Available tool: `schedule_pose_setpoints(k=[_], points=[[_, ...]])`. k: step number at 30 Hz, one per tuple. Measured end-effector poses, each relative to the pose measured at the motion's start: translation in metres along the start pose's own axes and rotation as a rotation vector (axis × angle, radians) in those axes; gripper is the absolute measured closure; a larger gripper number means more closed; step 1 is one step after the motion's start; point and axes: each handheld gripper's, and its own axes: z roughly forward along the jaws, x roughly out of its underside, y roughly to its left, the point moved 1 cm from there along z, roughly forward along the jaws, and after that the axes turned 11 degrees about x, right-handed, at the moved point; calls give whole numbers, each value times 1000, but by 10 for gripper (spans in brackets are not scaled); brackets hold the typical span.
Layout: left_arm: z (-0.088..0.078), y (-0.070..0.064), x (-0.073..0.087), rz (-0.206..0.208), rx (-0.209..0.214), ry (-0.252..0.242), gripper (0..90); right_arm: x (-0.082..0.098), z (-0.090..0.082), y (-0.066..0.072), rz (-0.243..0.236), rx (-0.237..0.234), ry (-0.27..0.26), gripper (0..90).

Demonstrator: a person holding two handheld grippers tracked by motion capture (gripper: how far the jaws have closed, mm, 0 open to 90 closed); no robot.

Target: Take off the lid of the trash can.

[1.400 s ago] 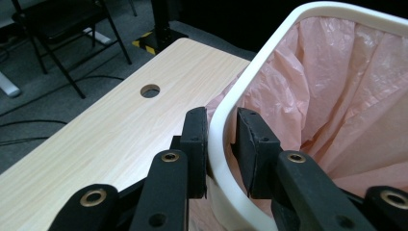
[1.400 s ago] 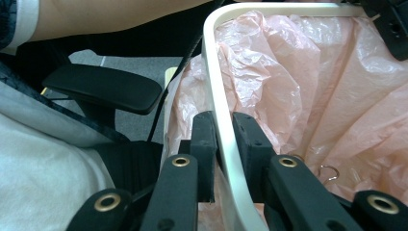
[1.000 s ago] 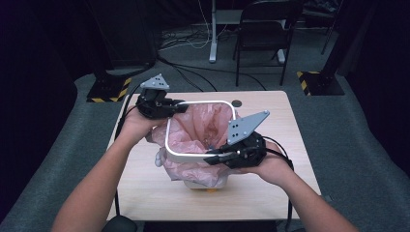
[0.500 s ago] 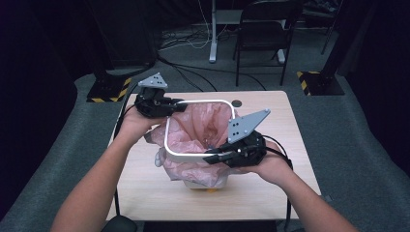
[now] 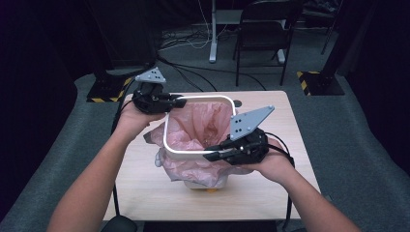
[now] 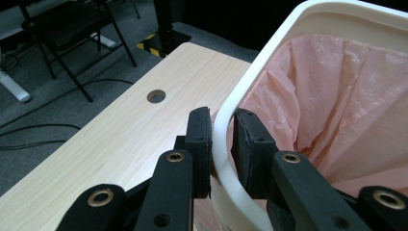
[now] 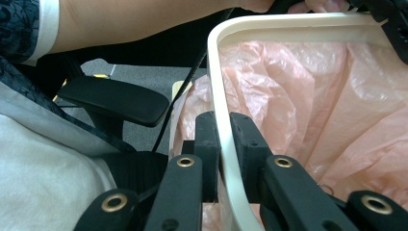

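High view looks down; both gripper views closely share the bin rim [image 6: 226, 120].

bin base [image 5: 208, 183] hidden by pink bag [image 5: 193, 169]

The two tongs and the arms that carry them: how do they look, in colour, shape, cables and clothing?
The left tongs and the right tongs have black bodies, each topped by a grey three-cornered plate with small dark dots. In the gripper views, each has two flat black jaws on arms with brass-coloured rivets. Black cables trail from them. The forearms are bare; the right gripper view shows a white garment with dark lace.
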Motion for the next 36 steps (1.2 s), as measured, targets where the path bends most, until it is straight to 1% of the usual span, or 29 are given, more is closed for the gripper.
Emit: schedule_pose_setpoints(k=[1,4,6,11,20,22,23,24,25,26,27,28,29,33,36], points=[[0,0,0,0,0,0,772,-2,-2,0,-2,-1,-5,820],[-7,-3,-8,3,8,-15,774,-7,-7,0,-6,1,-19,818],[-9,-4,-10,4,8,-15,774,-12,-11,1,-12,1,-29,819],[-16,-7,-17,17,3,-9,773,-17,-13,3,-24,2,-29,823],[-12,-6,-15,22,12,1,766,-15,-10,7,-43,-3,-24,842],[-11,-6,-14,9,19,-13,743,-14,-9,7,-44,3,-26,843],[-11,-6,-14,4,20,-19,718,-13,-9,8,-45,5,-27,843],[-11,-6,-14,4,20,-19,683,-13,-9,8,-45,5,-27,843],[-12,-6,-14,-5,14,-39,606,-11,-9,7,-34,3,-26,841],[-15,-7,-16,-12,4,-68,562,-10,-9,6,-31,3,-23,842],[-15,-7,-16,-12,4,-68,530,-10,-9,6,-31,6,-22,842],[-17,-7,-17,-10,2,-84,503,-9,-10,6,-30,8,-23,842],[-23,-10,-19,-1,-7,-107,489,-9,-10,6,-27,11,-24,841],[-36,-13,-21,7,-29,-145,465,-9,-15,5,-24,26,-34,841],[-46,-13,-20,1,-49,-174,461,-8,-21,4,-20,42,-41,841]])
